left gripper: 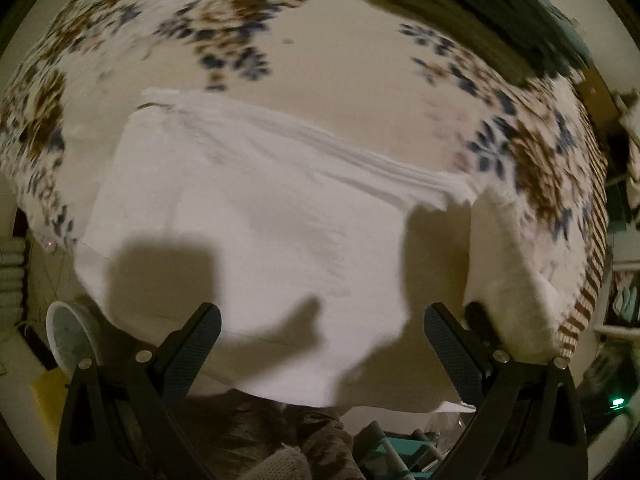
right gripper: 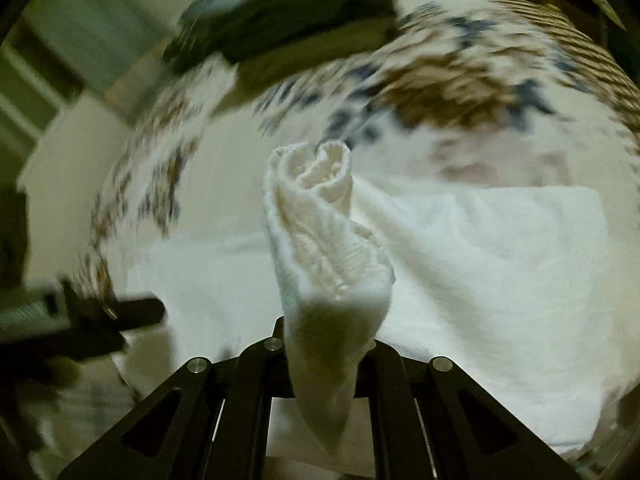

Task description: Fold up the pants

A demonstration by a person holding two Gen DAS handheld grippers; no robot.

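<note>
White pants (left gripper: 248, 208) lie folded flat on a floral bedspread (left gripper: 340, 64). My left gripper (left gripper: 320, 332) is open and empty above their near edge. My right gripper (right gripper: 326, 332) is shut on a bunched end of the pants (right gripper: 320, 240) and lifts it off the flat part (right gripper: 500, 260). In the left wrist view this lifted end (left gripper: 508, 264) hangs at the right, next to the right finger. The left gripper's finger (right gripper: 136, 312) shows at the left edge of the right wrist view. Both views are blurred.
A dark green folded cloth (left gripper: 500, 8) lies at the far side of the bed. A round white tub (left gripper: 68, 340) and a yellow item sit below the bed's near left edge. Striped bed trim (left gripper: 588, 280) runs along the right.
</note>
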